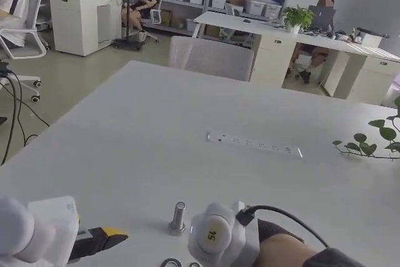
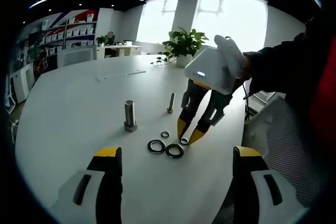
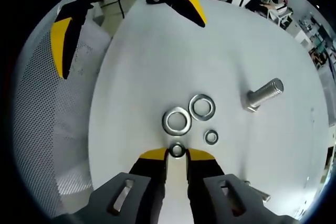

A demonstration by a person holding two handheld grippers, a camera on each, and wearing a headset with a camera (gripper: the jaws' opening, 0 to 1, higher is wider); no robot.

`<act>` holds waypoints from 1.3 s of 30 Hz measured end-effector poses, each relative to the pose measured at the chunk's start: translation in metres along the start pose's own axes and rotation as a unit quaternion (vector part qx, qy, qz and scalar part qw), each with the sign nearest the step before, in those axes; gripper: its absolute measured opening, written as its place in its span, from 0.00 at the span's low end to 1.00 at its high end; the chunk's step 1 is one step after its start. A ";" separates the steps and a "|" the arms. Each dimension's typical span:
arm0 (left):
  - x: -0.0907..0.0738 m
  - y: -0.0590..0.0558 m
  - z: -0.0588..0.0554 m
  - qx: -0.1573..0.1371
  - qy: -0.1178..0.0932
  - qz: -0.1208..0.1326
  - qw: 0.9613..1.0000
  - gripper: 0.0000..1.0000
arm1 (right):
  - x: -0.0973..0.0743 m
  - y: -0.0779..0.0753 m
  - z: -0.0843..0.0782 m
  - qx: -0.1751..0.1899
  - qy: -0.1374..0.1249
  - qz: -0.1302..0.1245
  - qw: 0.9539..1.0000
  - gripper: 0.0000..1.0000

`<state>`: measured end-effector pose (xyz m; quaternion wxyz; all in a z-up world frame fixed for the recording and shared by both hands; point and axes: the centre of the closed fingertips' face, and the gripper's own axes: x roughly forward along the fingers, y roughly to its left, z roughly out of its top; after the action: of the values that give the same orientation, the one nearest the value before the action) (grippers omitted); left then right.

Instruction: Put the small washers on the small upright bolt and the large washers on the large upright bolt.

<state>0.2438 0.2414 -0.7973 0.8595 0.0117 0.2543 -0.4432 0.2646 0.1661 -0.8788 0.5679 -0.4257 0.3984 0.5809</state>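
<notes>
Silvery small washer (image 3: 177, 150) pinched between right tongs (image 3: 177, 156), two large washers (image 3: 176, 121) touching beside it, left tongs (image 2: 177, 155) spread wide

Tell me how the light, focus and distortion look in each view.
Head view: soft, even room light; nearest foreground blurred, an upright bolt fairly sharp. Left gripper view: windows behind the plant blown out, fisheye curving the table. Right gripper view: strong fisheye bend, large washers crisp, small washer between the right gripper's fingers clear.
</notes>
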 end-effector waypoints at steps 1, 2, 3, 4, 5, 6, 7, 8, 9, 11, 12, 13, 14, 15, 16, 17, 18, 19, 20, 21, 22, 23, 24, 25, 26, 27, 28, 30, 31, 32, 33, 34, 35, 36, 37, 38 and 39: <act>0.000 0.000 0.000 0.001 0.000 0.000 1.000 0.87 | 0.000 0.000 0.000 0.001 -0.001 0.000 1.000 0.15; 0.000 0.000 0.000 0.001 0.000 0.000 1.000 0.87 | 0.000 0.000 0.000 0.002 -0.002 0.000 1.000 0.15; 0.000 0.000 0.000 0.000 0.000 0.000 1.000 0.87 | 0.000 0.000 0.000 0.001 -0.002 0.000 1.000 0.15; 0.000 0.000 0.000 0.000 0.000 0.000 1.000 0.87 | 0.000 0.000 0.000 0.000 -0.002 0.000 1.000 0.14; 0.000 0.000 0.000 0.000 0.001 0.000 1.000 0.87 | 0.000 0.000 0.000 0.001 -0.001 -0.001 1.000 0.14; 0.000 0.000 0.000 0.001 0.001 0.000 1.000 0.87 | 0.000 0.000 0.000 0.002 -0.001 -0.001 1.000 0.14; 0.000 0.000 -0.001 0.000 0.001 -0.001 1.000 0.87 | 0.000 0.000 0.000 0.003 -0.002 0.000 1.000 0.14; 0.000 0.000 -0.001 0.000 0.001 -0.001 1.000 0.87 | 0.000 0.000 0.000 0.004 -0.002 0.000 1.000 0.14; 0.000 0.000 -0.001 0.000 0.001 -0.001 1.000 0.87 | 0.000 0.000 0.000 0.006 -0.003 0.000 1.000 0.14; 0.000 0.000 -0.001 0.000 0.001 -0.001 1.000 0.86 | 0.000 0.000 0.000 0.006 -0.004 -0.001 1.000 0.14; 0.000 0.000 -0.001 0.000 0.001 0.000 1.000 0.86 | 0.000 0.000 -0.001 0.006 -0.003 0.000 1.000 0.14; 0.000 0.000 -0.001 0.000 0.001 -0.001 1.000 0.86 | -0.001 0.000 -0.001 0.006 -0.002 0.000 1.000 0.14; 0.000 0.000 -0.001 0.001 0.001 0.000 1.000 0.87 | -0.001 0.000 -0.002 0.007 -0.001 -0.001 1.000 0.14; 0.000 0.000 -0.001 0.002 0.001 0.000 1.000 0.87 | -0.001 0.000 -0.003 0.007 0.000 0.000 1.000 0.14; 0.000 0.000 -0.001 0.001 0.001 0.000 1.000 0.87 | -0.002 0.000 -0.003 0.007 0.000 -0.001 1.000 0.14; 0.000 0.000 -0.001 0.001 0.001 0.000 1.000 0.87 | -0.002 0.000 -0.003 0.009 0.000 0.000 1.000 0.14; 0.001 0.000 -0.001 0.002 0.001 0.000 1.000 0.87 | -0.003 0.000 -0.004 0.009 0.000 0.000 1.000 0.14; 0.001 -0.001 -0.001 0.002 0.002 -0.001 1.000 0.87 | -0.003 -0.001 -0.005 0.011 -0.001 0.000 1.000 0.14; 0.001 -0.001 -0.001 0.002 0.002 -0.001 1.000 0.87 | -0.004 -0.001 -0.005 0.012 -0.001 -0.001 1.000 0.14; 0.001 -0.001 0.000 0.003 0.002 -0.001 1.000 0.87 | -0.006 -0.001 -0.007 0.013 0.000 -0.001 1.000 0.14; 0.001 -0.001 0.000 0.002 0.002 -0.001 1.000 0.87 | -0.006 -0.002 -0.007 0.013 -0.001 -0.003 1.000 0.14; 0.001 -0.001 0.000 0.002 0.002 -0.002 1.000 0.87 | -0.008 -0.002 -0.008 0.016 -0.001 -0.003 1.000 0.14; 0.001 -0.001 0.000 0.003 0.002 -0.002 1.000 0.87 | -0.008 -0.003 -0.009 0.016 -0.001 -0.003 1.000 0.14; 0.001 -0.001 0.000 0.003 0.003 -0.002 1.000 0.87 | -0.010 -0.003 -0.010 0.019 -0.002 -0.004 1.000 0.14; 0.001 -0.001 0.000 0.003 0.002 -0.003 1.000 0.87 | -0.011 -0.003 -0.011 0.021 -0.002 -0.004 1.000 0.14; 0.002 -0.001 0.001 0.004 0.002 -0.003 1.000 0.87 | -0.013 -0.003 -0.012 0.022 -0.002 -0.005 1.000 0.14; 0.002 -0.001 0.001 0.005 0.002 -0.002 1.000 0.87 | -0.015 -0.004 -0.013 0.023 -0.002 -0.007 1.000 0.14; 0.002 -0.002 0.001 0.005 0.002 -0.003 1.000 0.87 | -0.017 -0.004 -0.015 0.025 -0.002 -0.009 1.000 0.14; 0.002 -0.001 0.002 0.005 0.001 -0.002 1.000 0.87 | -0.019 -0.005 -0.016 0.028 -0.003 -0.010 1.000 0.14; 0.002 -0.002 0.002 0.005 0.002 -0.003 1.000 0.87 | -0.020 -0.006 -0.017 0.030 -0.004 -0.011 0.999 0.14; 0.003 -0.002 0.002 0.006 0.002 -0.003 1.000 0.87 | -0.022 -0.006 -0.018 0.032 -0.004 -0.013 0.999 0.14; 0.003 -0.003 0.002 0.005 0.003 -0.004 1.000 0.87 | -0.024 -0.007 -0.019 0.034 -0.004 -0.014 0.999 0.14; 0.003 -0.003 0.001 0.005 0.003 -0.004 1.000 0.87 | -0.025 -0.007 -0.020 0.036 -0.005 -0.015 0.999 0.14; 0.003 -0.002 0.002 0.006 0.003 -0.004 1.000 0.87 | -0.027 -0.007 -0.020 0.038 -0.007 -0.016 0.999 0.14; 0.003 -0.002 0.002 0.005 0.003 -0.004 1.000 0.87 | -0.028 -0.007 -0.021 0.039 -0.007 -0.018 0.999 0.14; 0.003 -0.002 0.002 0.006 0.003 -0.004 1.000 0.87 | -0.031 -0.008 -0.023 0.041 -0.008 -0.021 0.999 0.14; 0.003 -0.002 0.002 0.006 0.003 -0.004 1.000 0.87 | -0.033 -0.008 -0.024 0.042 -0.008 -0.022 0.999 0.14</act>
<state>0.2445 0.2375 -0.7966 0.8569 0.0170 0.2544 -0.4479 0.2734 0.1333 -0.8550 0.6012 -0.4054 0.4087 0.5542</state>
